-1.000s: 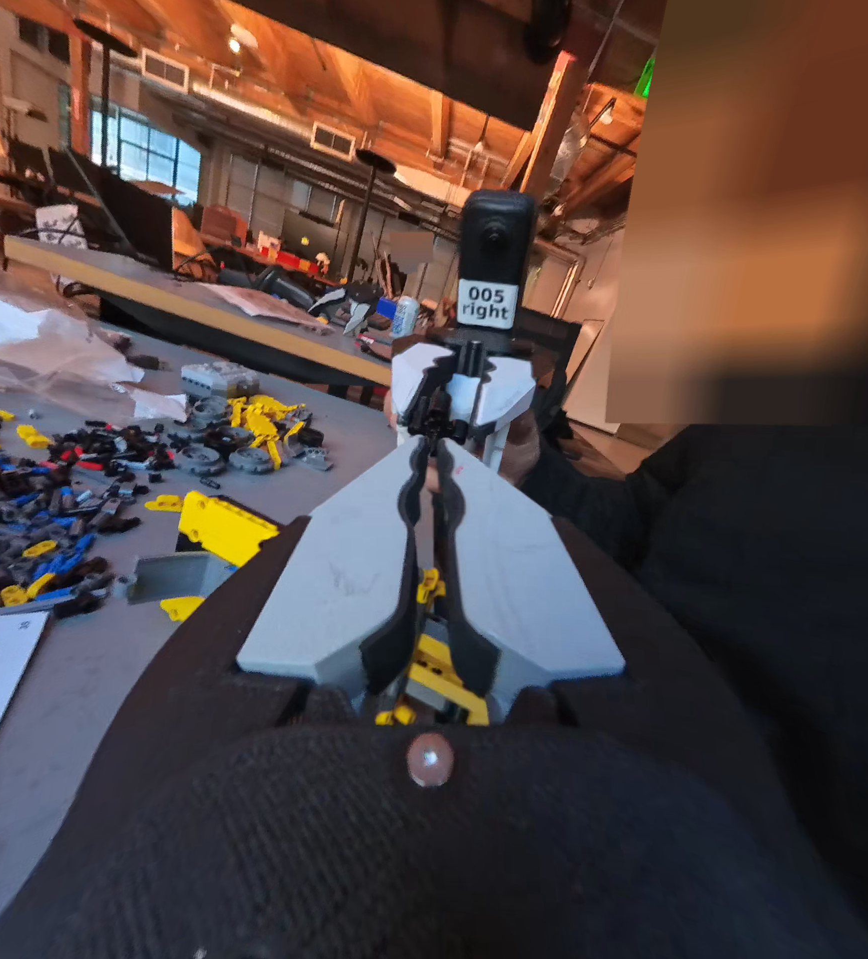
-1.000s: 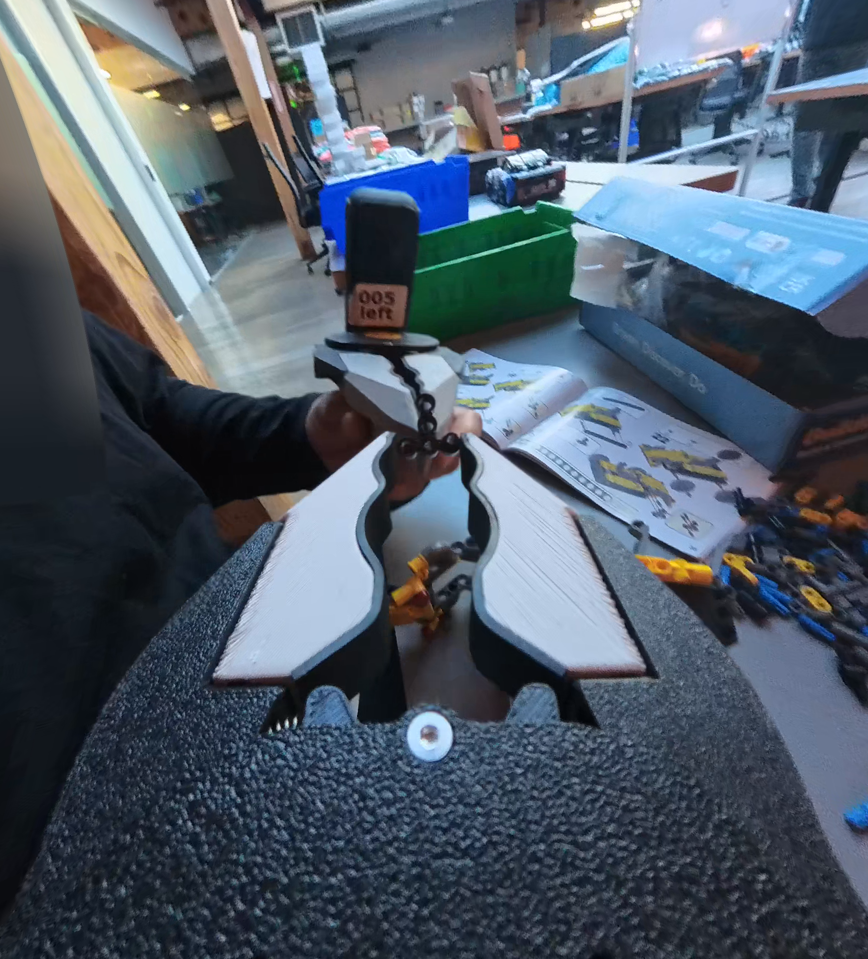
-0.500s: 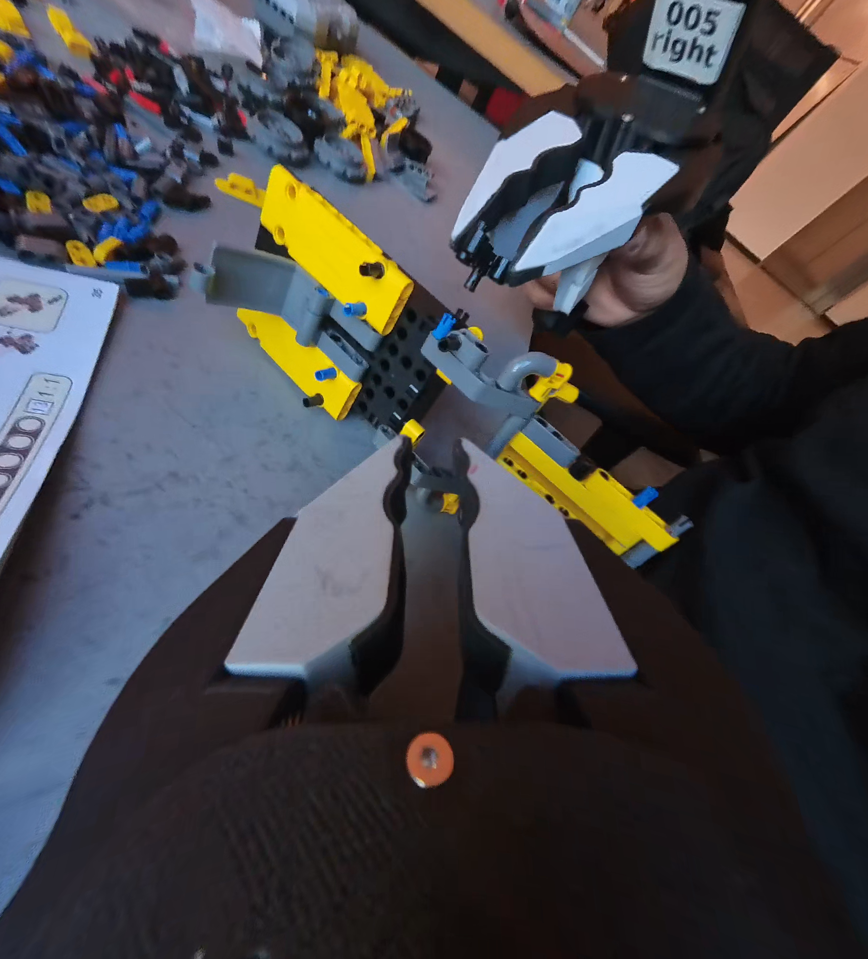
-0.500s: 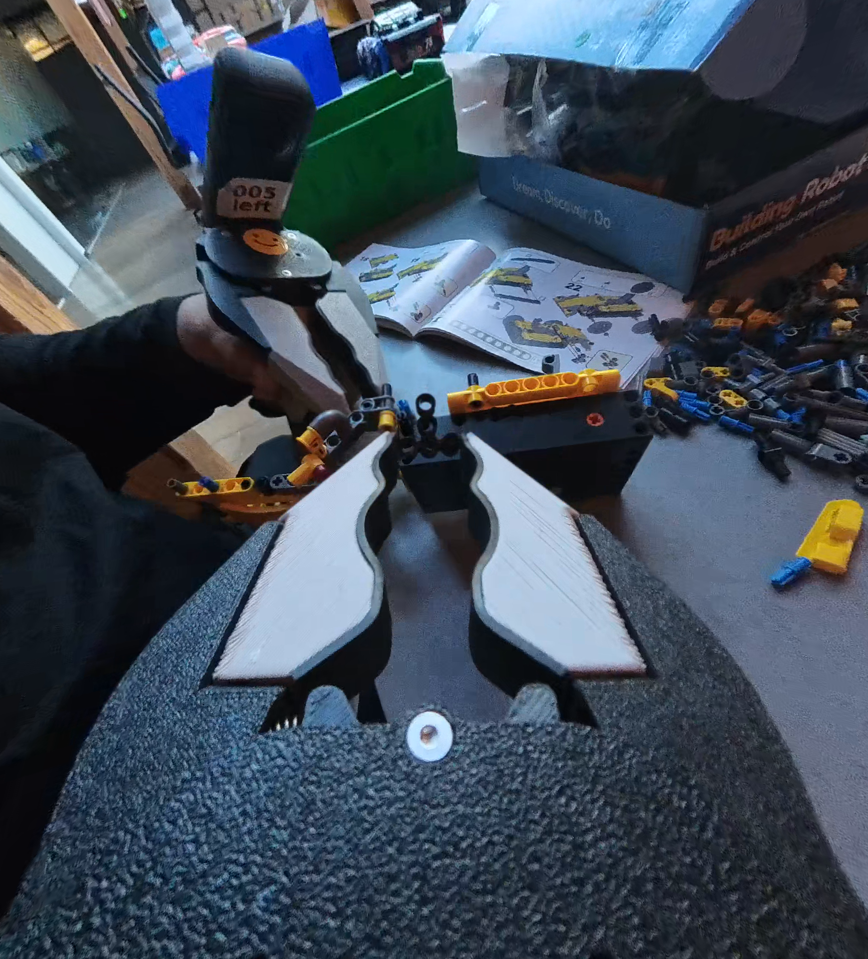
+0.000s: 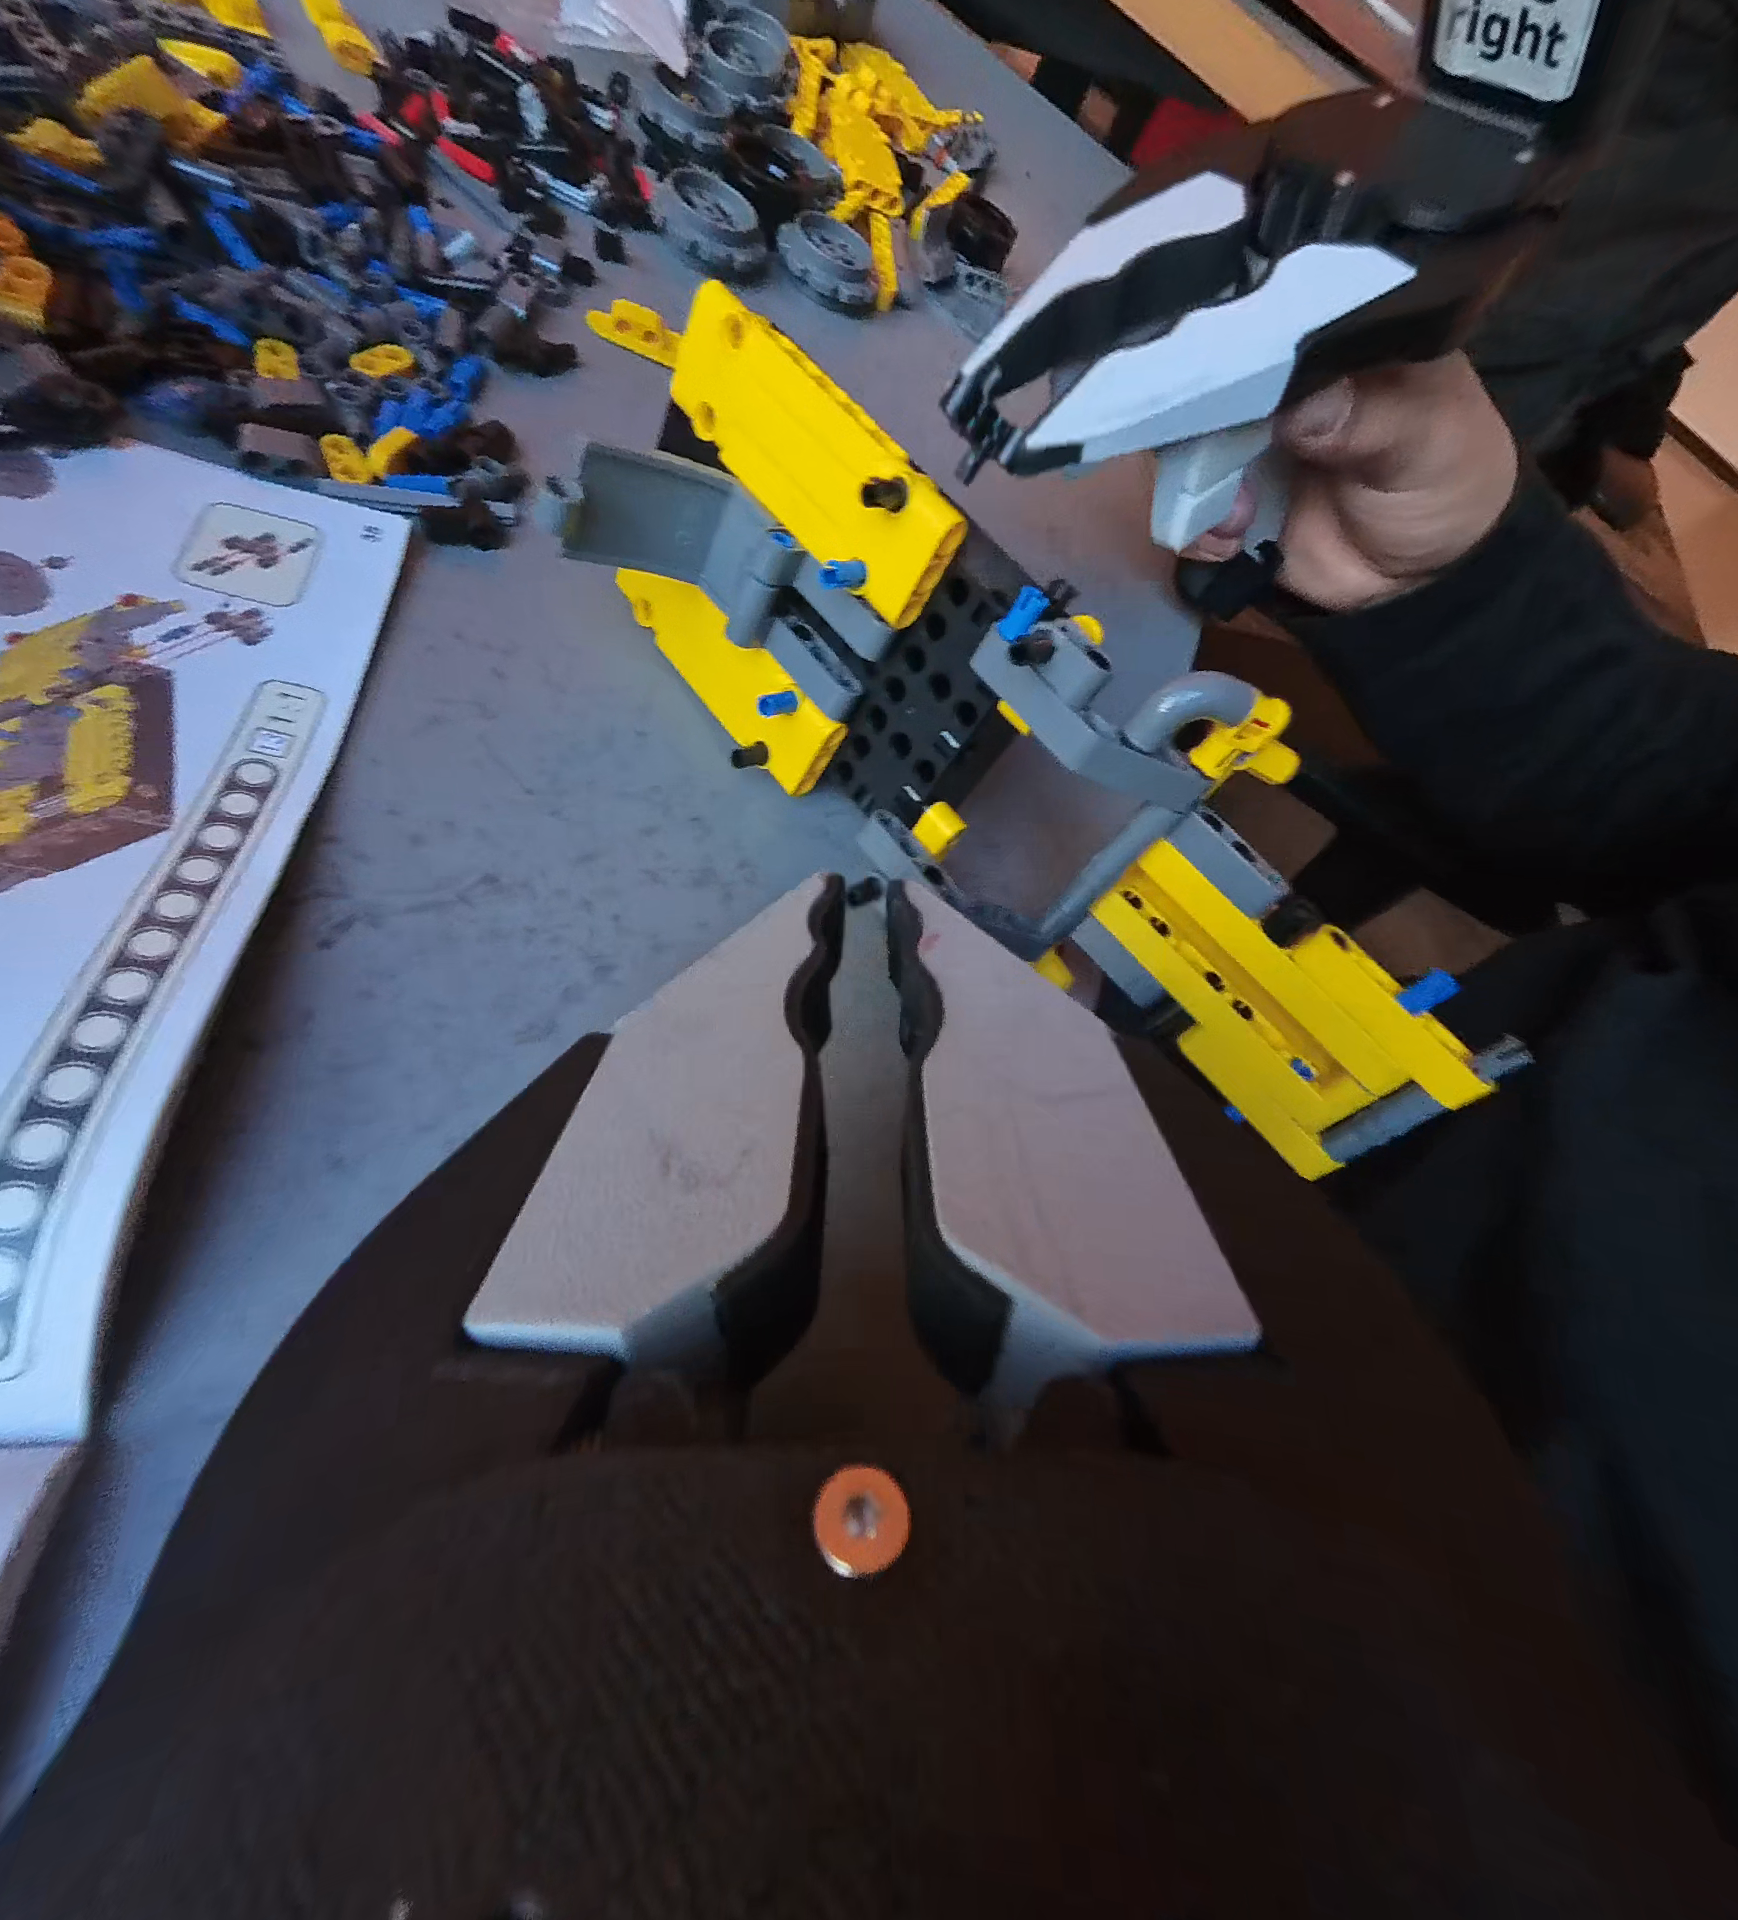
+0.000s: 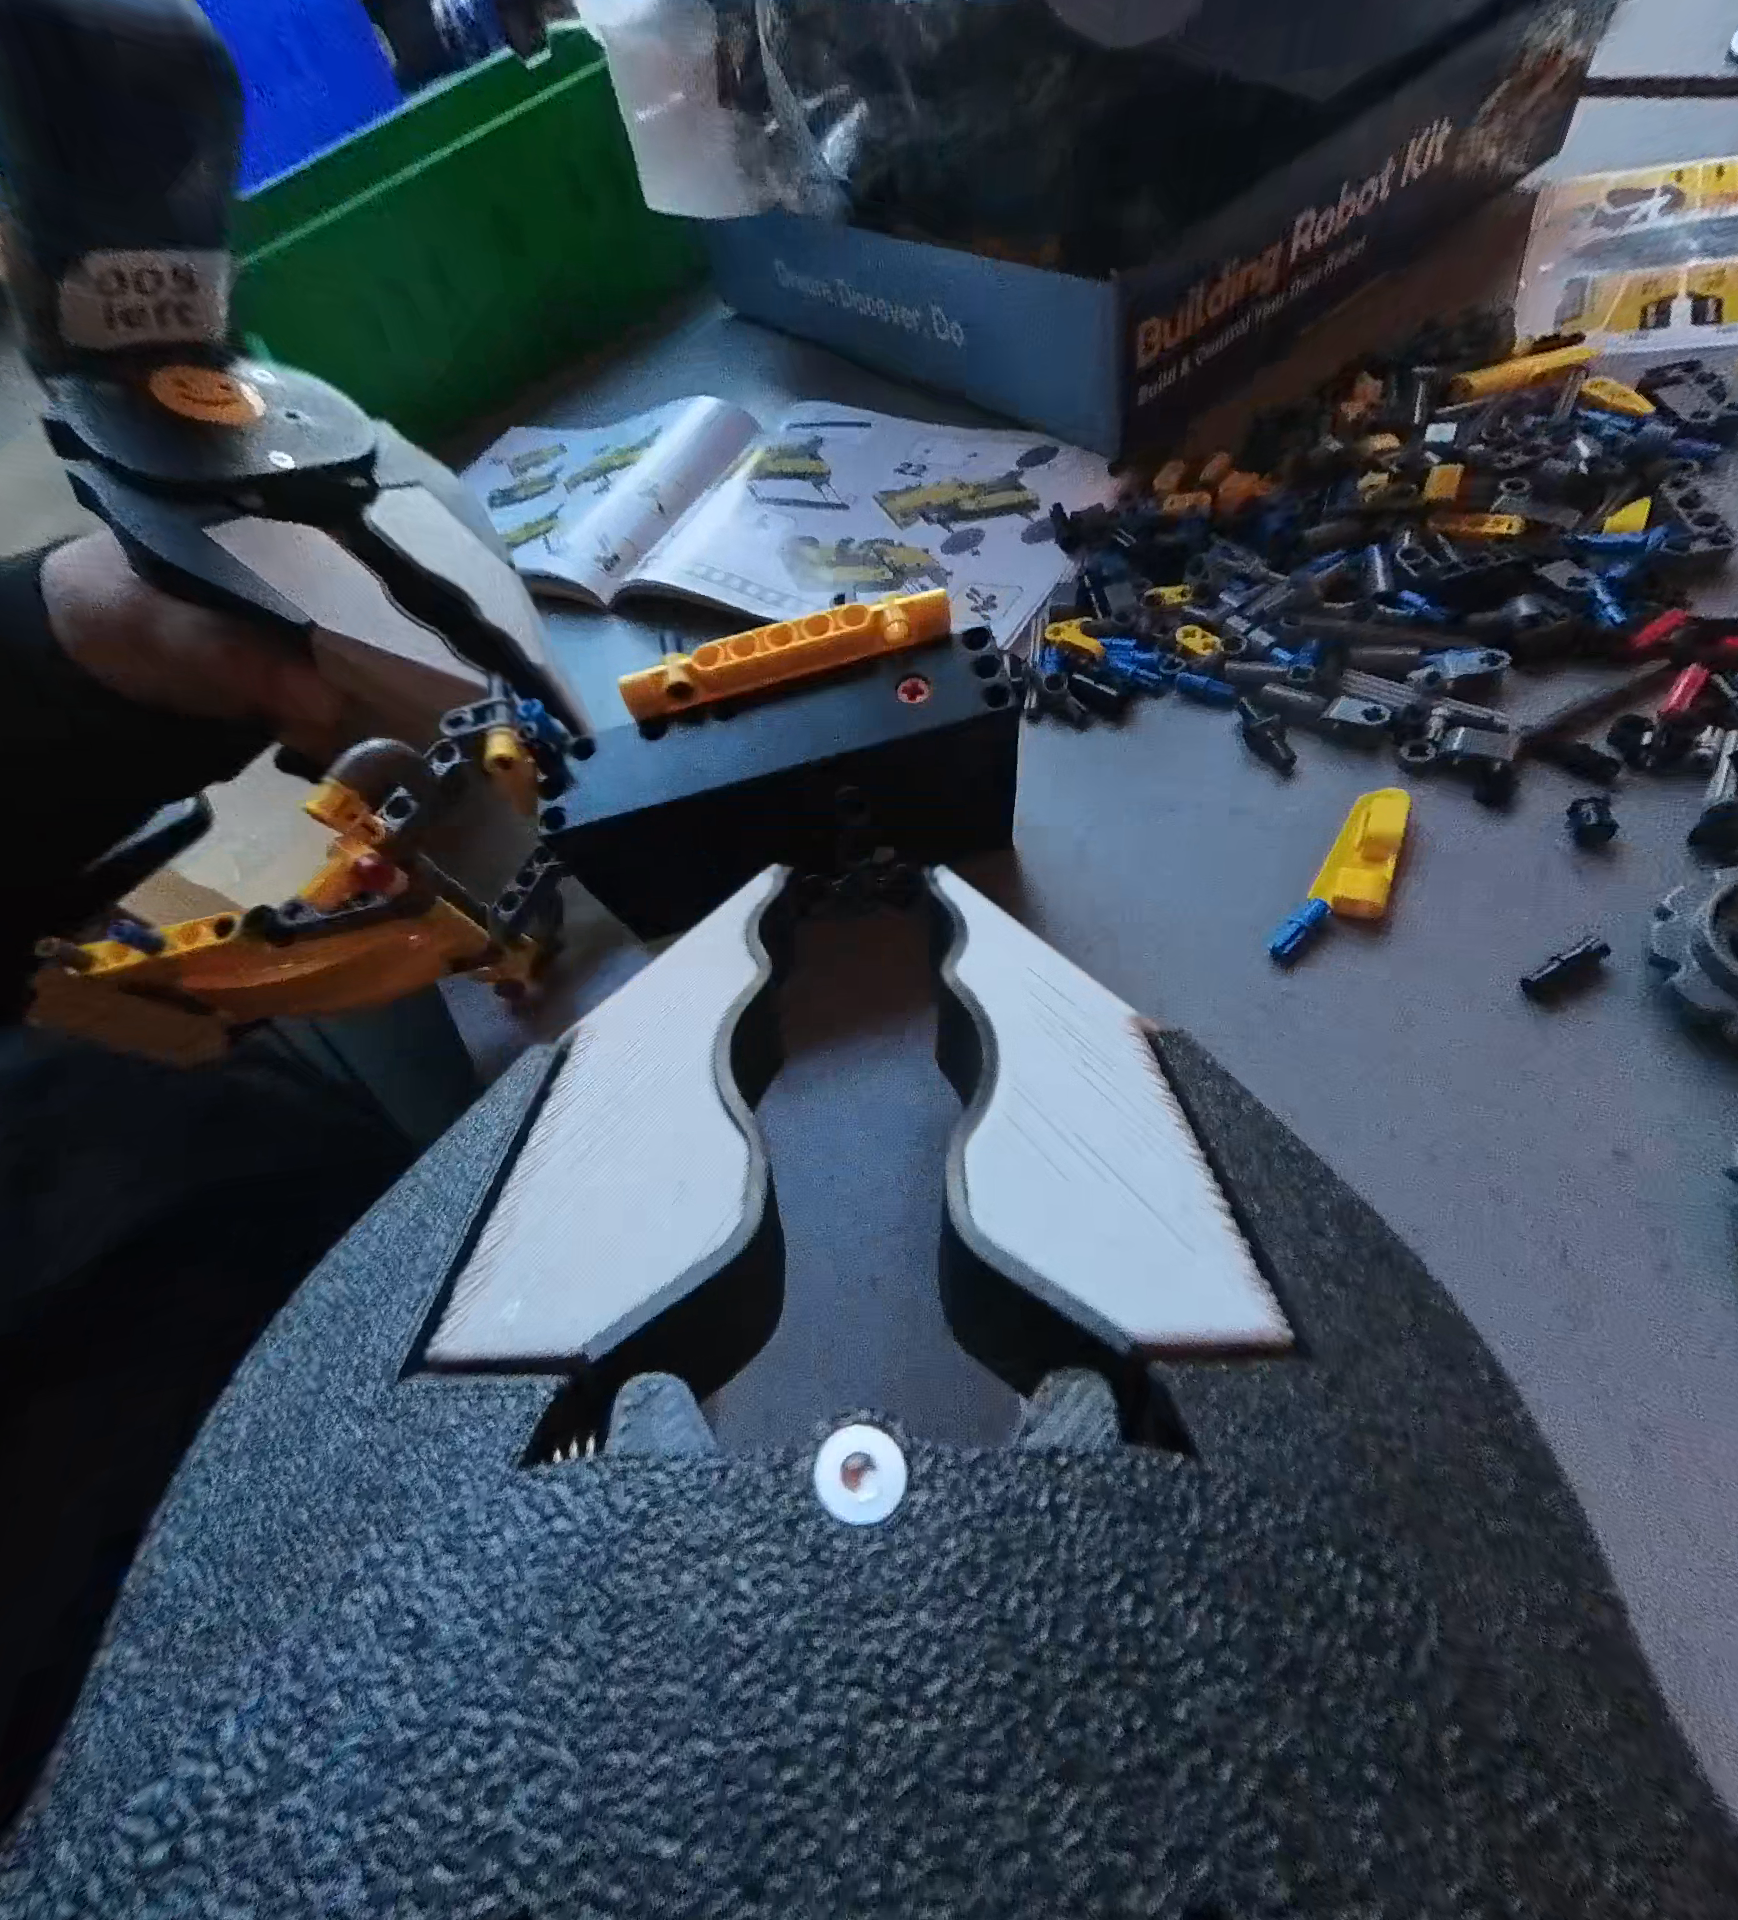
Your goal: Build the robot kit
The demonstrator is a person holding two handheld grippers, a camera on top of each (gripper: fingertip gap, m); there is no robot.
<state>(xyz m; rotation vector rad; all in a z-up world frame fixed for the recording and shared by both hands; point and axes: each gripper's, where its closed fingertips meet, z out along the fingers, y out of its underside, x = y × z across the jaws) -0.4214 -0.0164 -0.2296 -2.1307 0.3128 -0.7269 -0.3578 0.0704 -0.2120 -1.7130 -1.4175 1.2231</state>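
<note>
A part-built brick model of yellow beams, grey arms and a black block (image 5: 906, 707) lies on the grey table near its front edge; it also shows in the right wrist view (image 6: 792, 769). My left gripper (image 5: 860, 902) is nearly shut on a tiny black piece, with its tips just short of the model's grey arm. It shows in the right wrist view (image 6: 532, 717) at the model's left end. My right gripper (image 6: 854, 883) is shut on a small black piece, close against the black block's side. In the left wrist view it (image 5: 974, 436) hovers just above the model.
A heap of loose black, blue and yellow pieces (image 6: 1416, 623) lies right of the model, with grey wheels (image 5: 740, 208), a yellow piece with a blue pin (image 6: 1353, 852) and an open booklet (image 6: 771, 509). A kit box (image 6: 1156, 260) and green bin (image 6: 449, 239) stand behind.
Both grippers have come down from facing each other in the air to the table. They now point at the model, and the right one has closed in on the black block.
</note>
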